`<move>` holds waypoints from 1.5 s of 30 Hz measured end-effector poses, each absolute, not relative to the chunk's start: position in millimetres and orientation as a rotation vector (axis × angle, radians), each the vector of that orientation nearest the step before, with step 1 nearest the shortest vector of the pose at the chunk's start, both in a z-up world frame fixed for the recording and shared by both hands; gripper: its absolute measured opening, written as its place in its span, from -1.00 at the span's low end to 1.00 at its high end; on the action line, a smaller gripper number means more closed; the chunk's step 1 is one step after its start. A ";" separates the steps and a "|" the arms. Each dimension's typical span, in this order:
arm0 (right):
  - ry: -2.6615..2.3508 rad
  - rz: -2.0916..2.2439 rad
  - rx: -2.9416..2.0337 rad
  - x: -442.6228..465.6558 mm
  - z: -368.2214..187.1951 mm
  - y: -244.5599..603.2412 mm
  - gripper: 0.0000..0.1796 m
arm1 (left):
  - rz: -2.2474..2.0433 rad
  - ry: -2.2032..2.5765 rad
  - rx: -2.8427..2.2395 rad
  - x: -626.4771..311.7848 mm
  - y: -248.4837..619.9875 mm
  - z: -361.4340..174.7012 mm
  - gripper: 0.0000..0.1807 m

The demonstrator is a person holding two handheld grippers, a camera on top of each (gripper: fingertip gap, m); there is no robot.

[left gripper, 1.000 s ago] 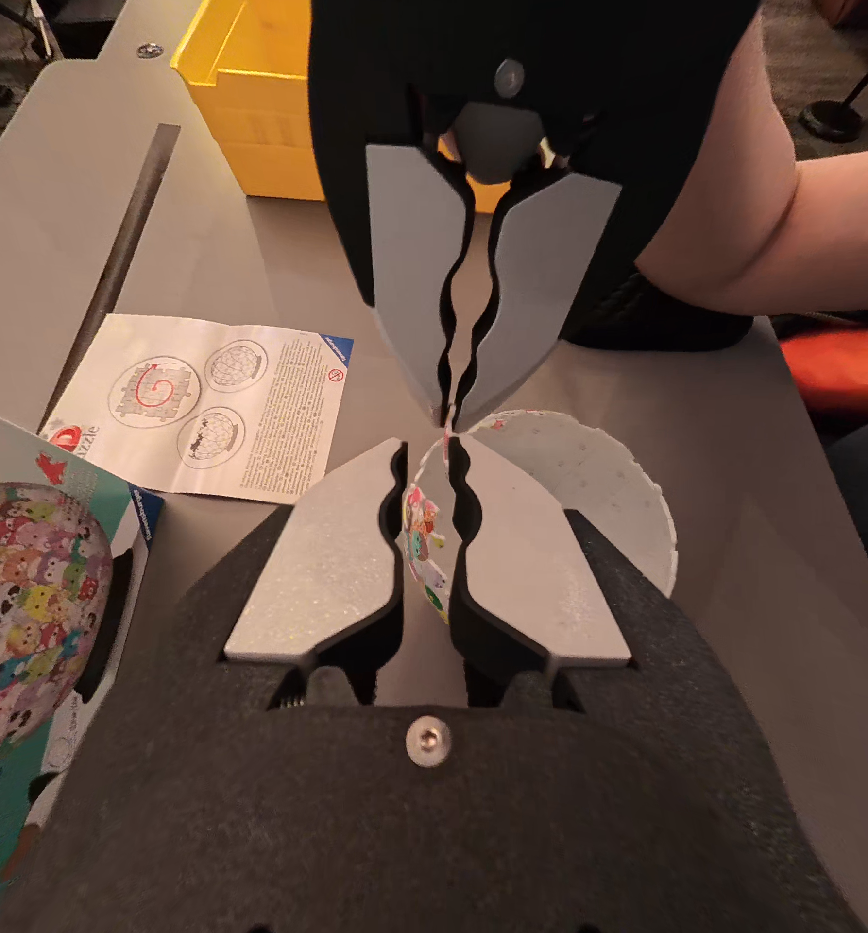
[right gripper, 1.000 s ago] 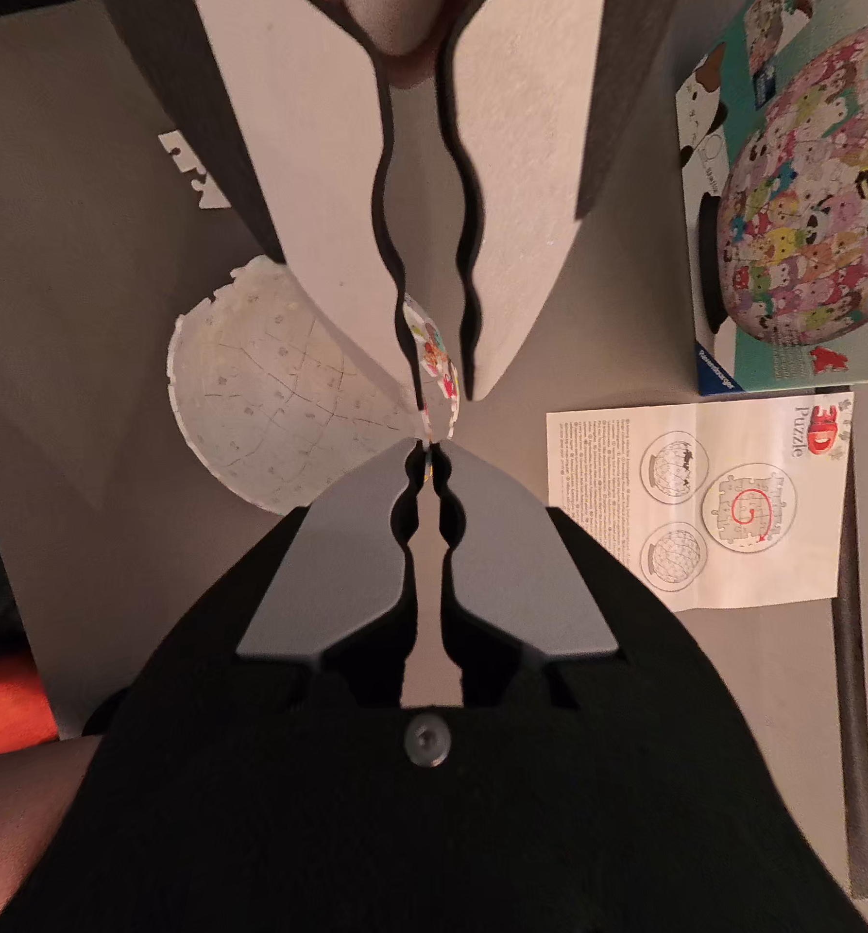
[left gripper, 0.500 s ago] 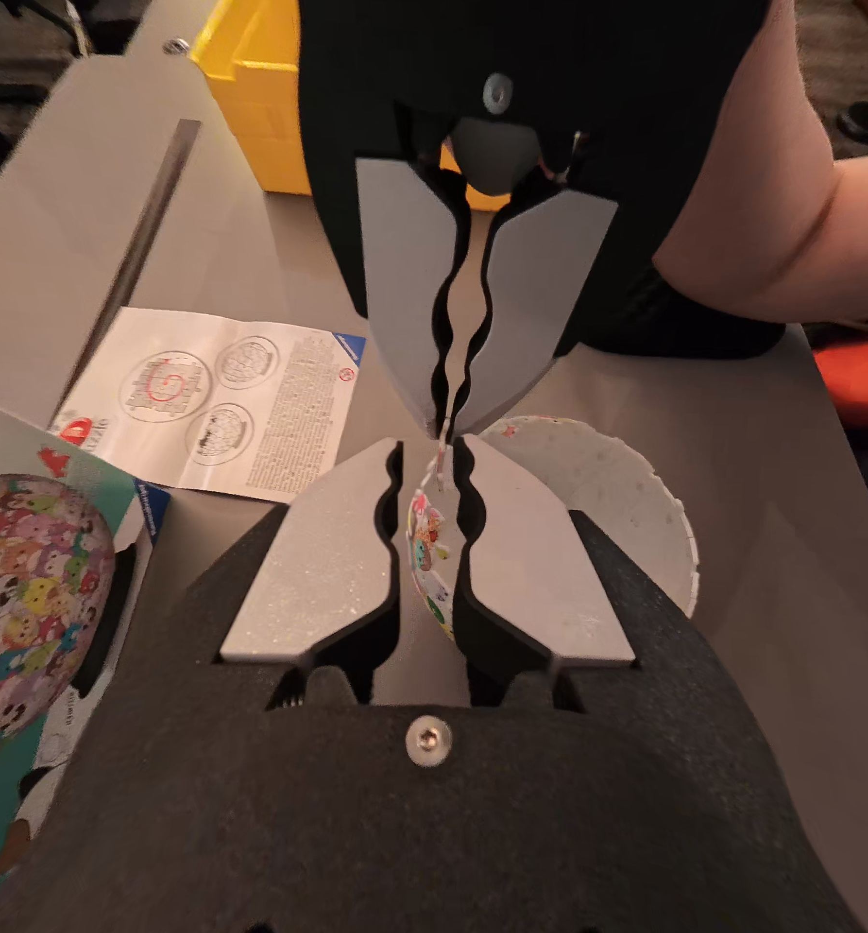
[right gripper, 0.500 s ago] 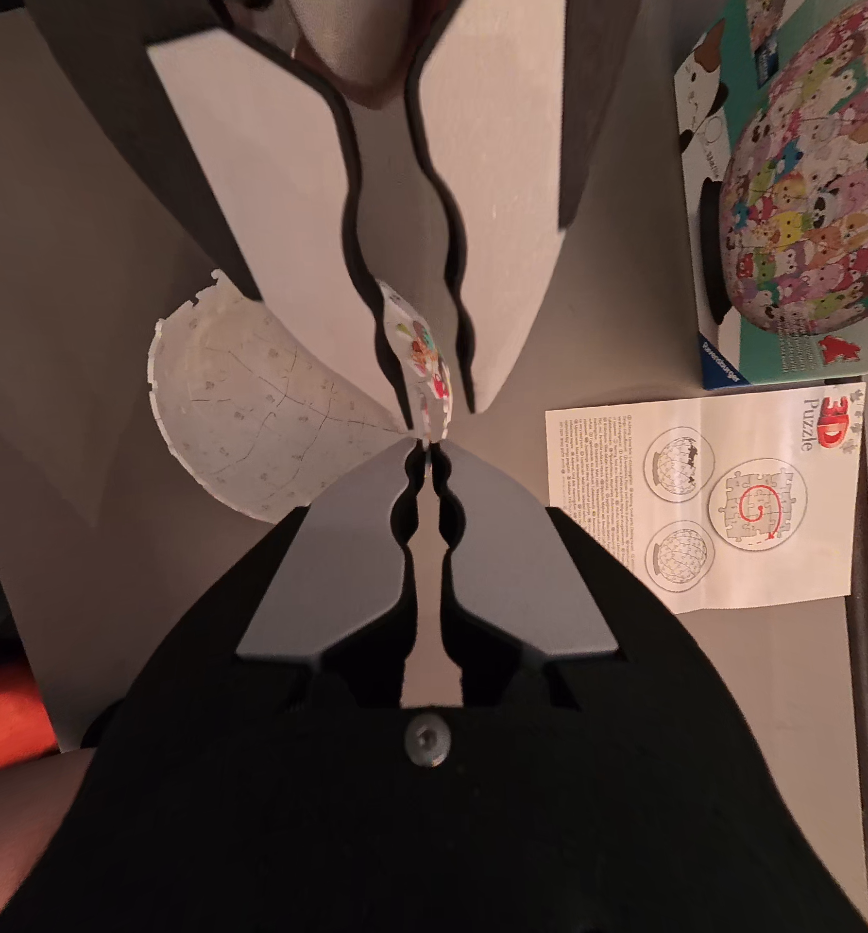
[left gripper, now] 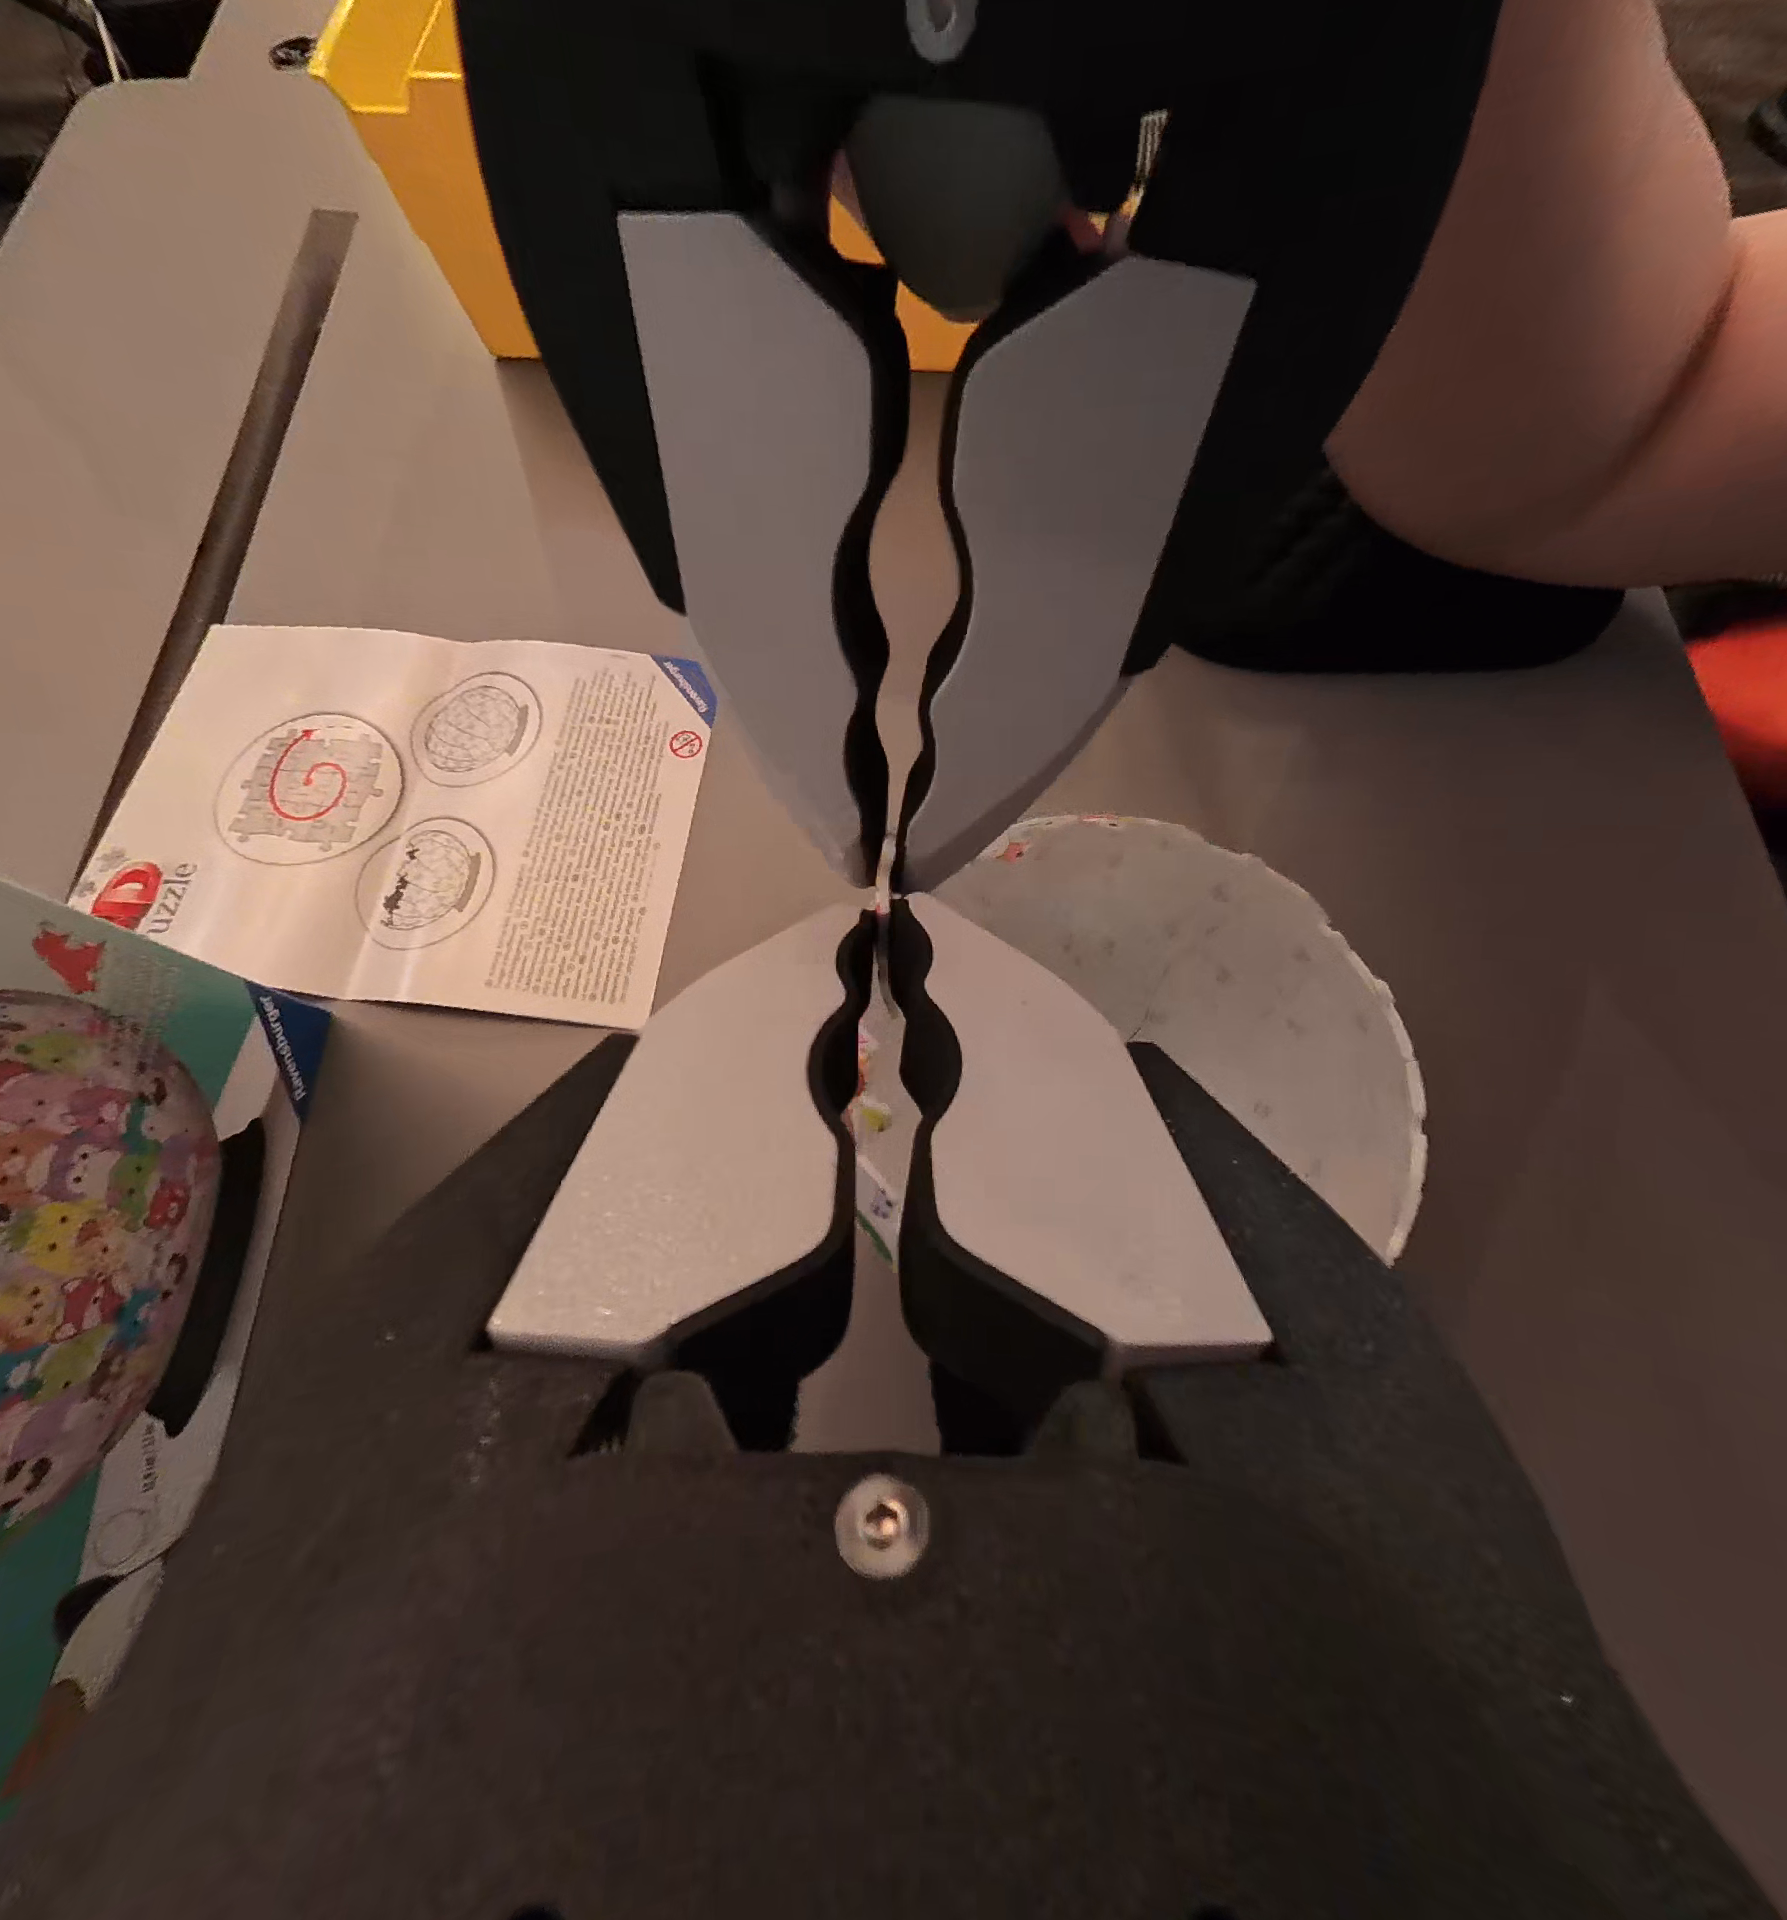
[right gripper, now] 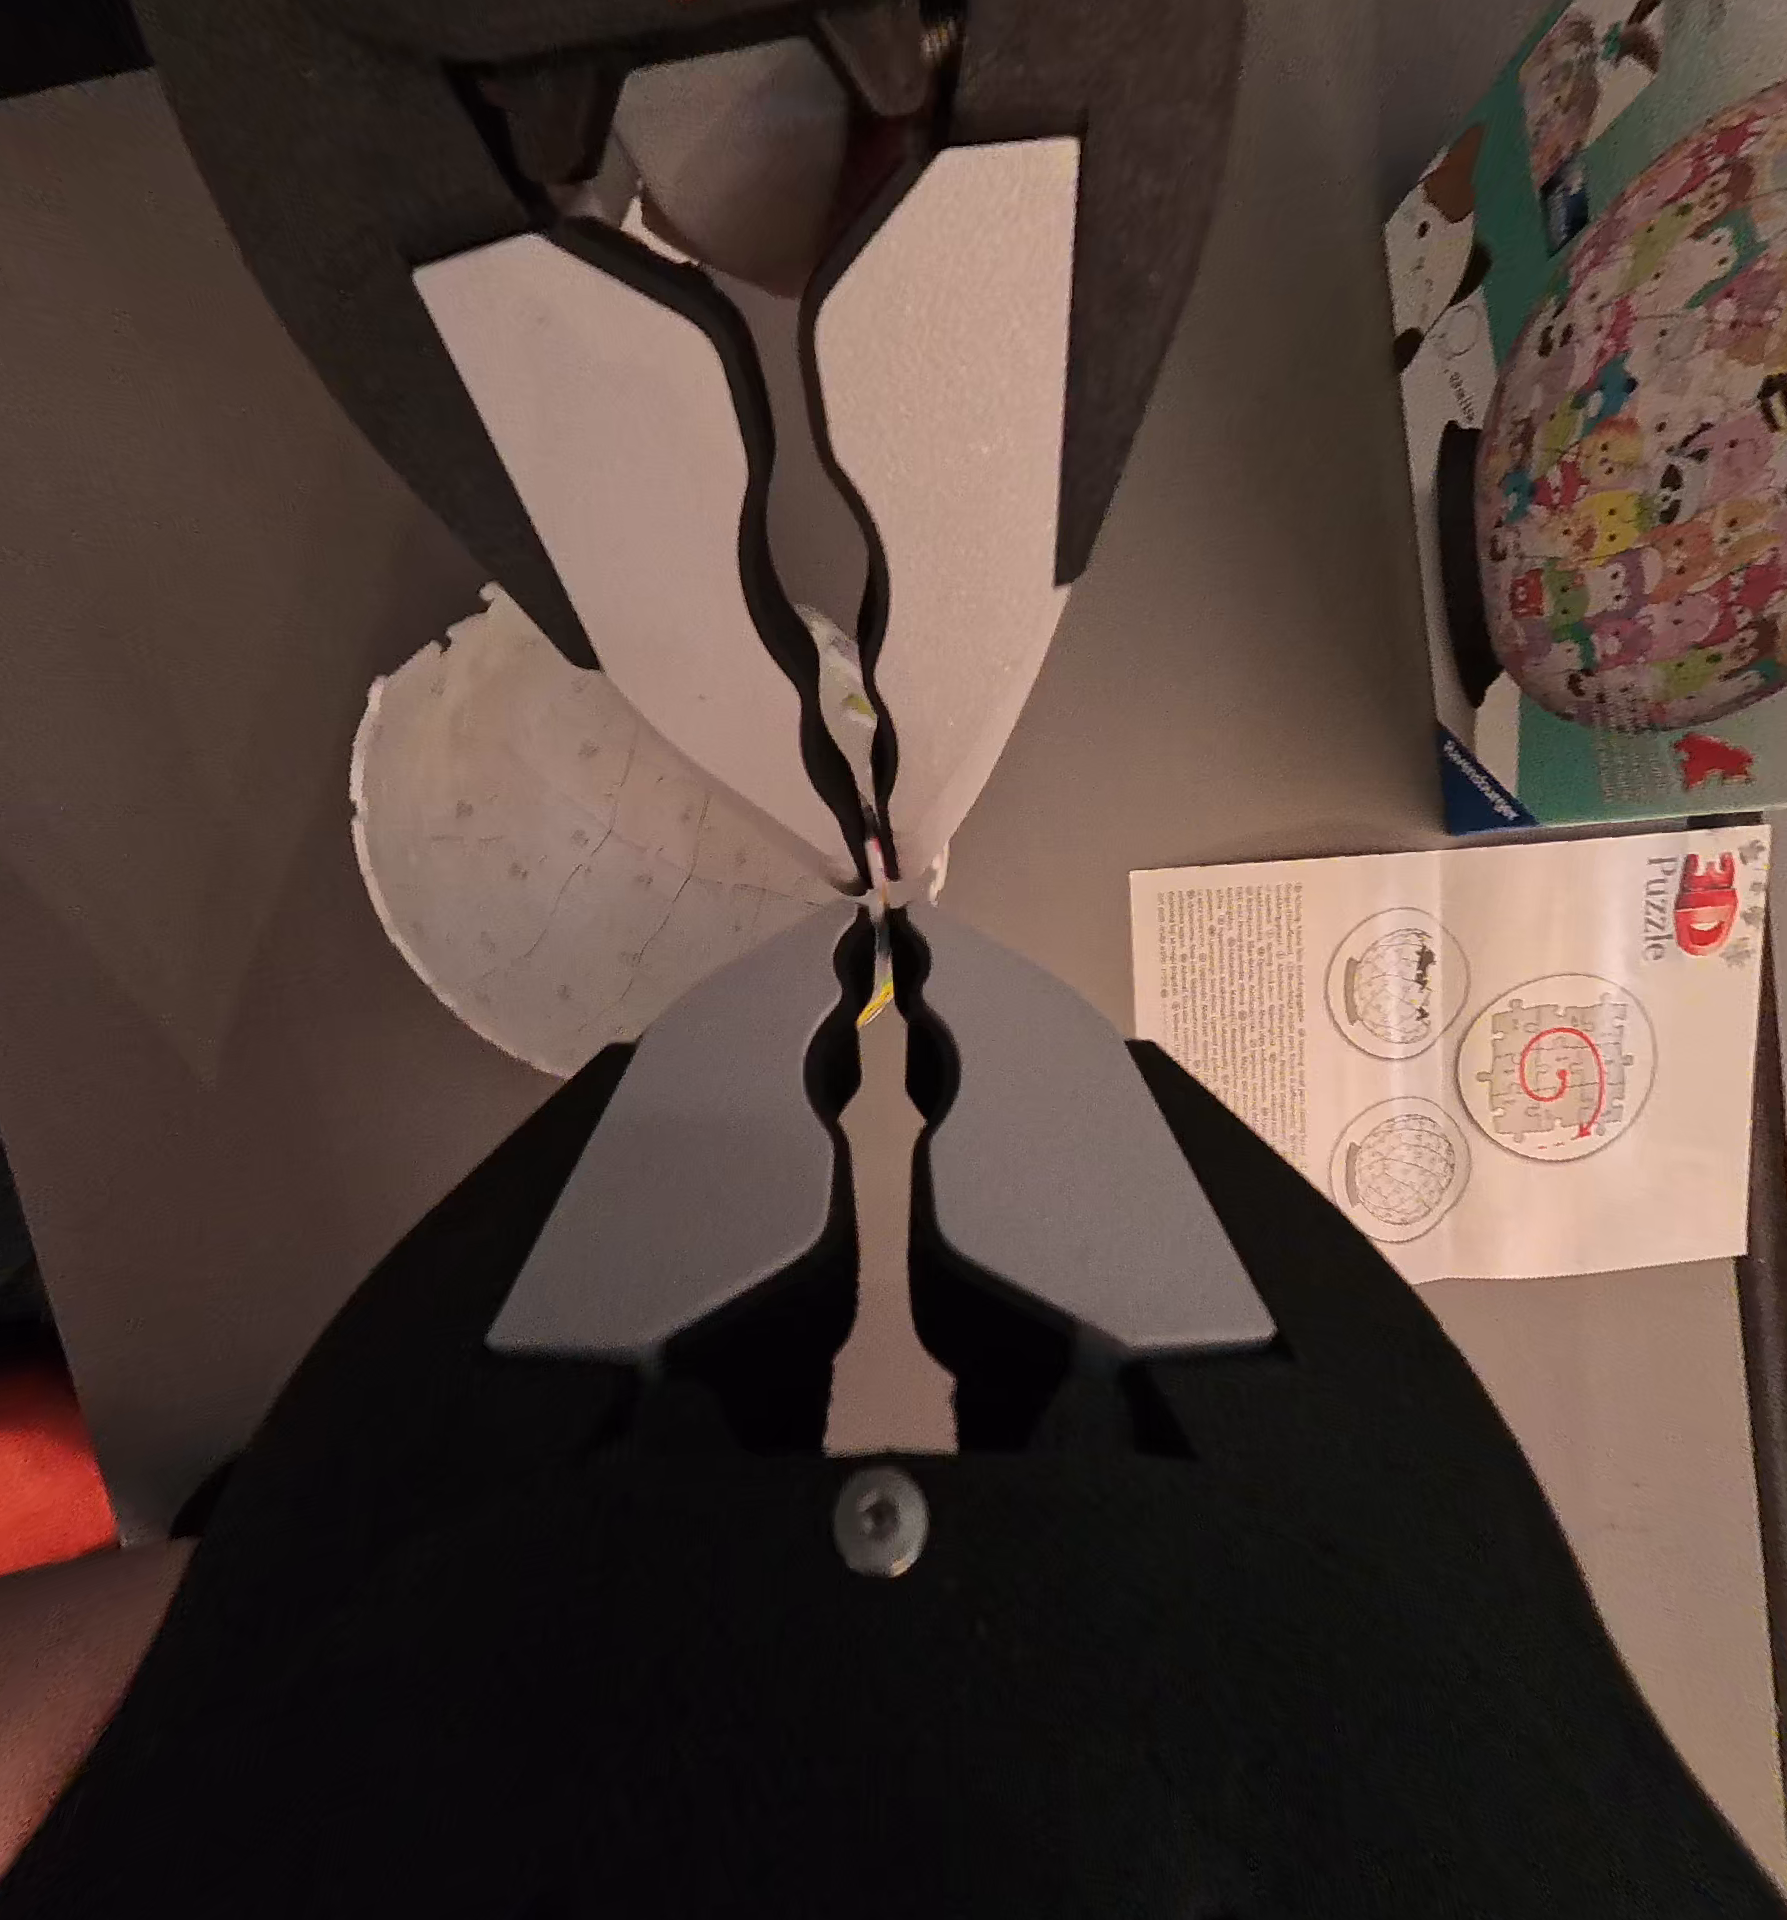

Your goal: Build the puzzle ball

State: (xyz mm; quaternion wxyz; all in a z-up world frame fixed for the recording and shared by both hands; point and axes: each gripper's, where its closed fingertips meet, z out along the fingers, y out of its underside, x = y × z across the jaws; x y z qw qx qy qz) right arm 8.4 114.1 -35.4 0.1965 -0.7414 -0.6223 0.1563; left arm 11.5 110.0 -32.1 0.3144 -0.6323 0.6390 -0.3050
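In the left wrist view, the left claw (left gripper: 881, 920) sits nearest, its two grey fingers (left gripper: 723, 1164) drawn together and pinching the rim of the half-built puzzle ball (left gripper: 1242, 997). That white, bowl-shaped shell curves away toward 3 o'clock of the tips, its printed outer side glimpsed in the narrow gap between the fingers. Tip to tip with it, coming in from 12 o'clock, the right claw (left gripper: 887, 868) is clamped on a small puzzle piece (left gripper: 885, 883) held at the shell's edge, where the two claws meet. At 9 o'clock lies the puzzle box (left gripper: 89, 1195) with its colourful ball picture, and toward 10 o'clock the folded instruction sheet (left gripper: 401, 821) lies flat on the grey surface (left gripper: 1554, 1039). Farther off, at 11 o'clock, stands a yellow bin (left gripper: 432, 187). A person's bare forearm (left gripper: 1616, 395) enters from 2 o'clock behind the right claw.
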 end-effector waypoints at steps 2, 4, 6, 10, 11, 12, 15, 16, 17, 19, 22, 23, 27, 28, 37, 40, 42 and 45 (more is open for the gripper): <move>-1.736 0.440 -2.062 11.6 -33.2 116.4 -0.91 | -0.816 1.670 -1.680 12.1 110.3 -32.2 -0.98; -1.713 0.461 -2.050 13.6 -29.0 118.4 -0.85 | -0.826 1.663 -1.674 12.1 110.5 -30.2 -0.98; -1.703 0.469 -2.034 14.6 -27.2 120.6 -0.82 | -0.825 1.661 -1.667 12.2 111.1 -28.5 -0.98; -1.729 0.504 -2.003 13.8 -28.9 119.7 -0.82 | -0.816 1.681 -1.665 12.0 111.0 -31.3 -0.98; -1.744 0.506 -1.997 14.1 -30.3 118.8 -0.82 | -0.810 1.682 -1.665 12.1 111.4 -32.3 -0.98; -1.755 0.498 -1.993 15.0 -31.6 118.9 -0.83 | -0.812 1.686 -1.663 12.2 110.6 -33.1 -0.98; -1.756 0.519 -1.968 13.8 -29.5 118.3 -0.82 | -0.813 1.680 -1.651 13.1 110.8 -33.3 -0.98; -1.746 0.524 -1.960 13.1 -27.2 119.0 -0.82 | -0.818 1.682 -1.646 13.3 110.1 -33.0 -0.98; -1.734 0.514 -1.947 12.8 -24.5 121.0 -0.82 | -0.818 1.681 -1.647 13.5 110.3 -33.1 -0.98; -1.722 0.490 -1.921 13.5 -19.5 123.2 -0.82 | -0.811 1.680 -1.647 13.3 111.2 -33.5 -0.98; -1.747 0.488 -1.878 13.8 -16.1 118.7 -0.89 | -0.810 1.689 -1.651 12.7 110.4 -34.4 -0.98; -1.759 0.484 -1.868 13.3 -16.4 117.0 -0.88 | -0.807 1.693 -1.655 12.6 110.2 -35.2 -0.98; -1.778 0.436 -1.884 11.5 -21.4 117.1 -0.87 | -0.801 1.699 -1.662 13.3 110.2 -36.8 -0.98; -1.780 0.432 -1.885 11.1 -22.2 117.2 -0.87 | -0.799 1.702 -1.663 12.9 110.4 -37.7 -0.98; -1.739 0.490 -1.884 4.9 -17.1 116.8 -0.96 | -0.823 1.678 -1.656 14.8 112.2 -31.5 -0.98; -1.712 0.516 -1.886 3.7 -14.7 118.4 -0.96 | -0.848 1.653 -1.654 14.1 113.1 -29.2 -0.98; -1.697 0.527 -1.887 3.0 -12.9 118.9 -0.96 | -0.849 1.638 -1.637 13.8 114.1 -27.5 -0.98; -1.671 0.523 -1.905 4.1 -11.4 119.9 -0.94 | -0.859 1.612 -1.615 14.0 115.1 -25.2 -0.98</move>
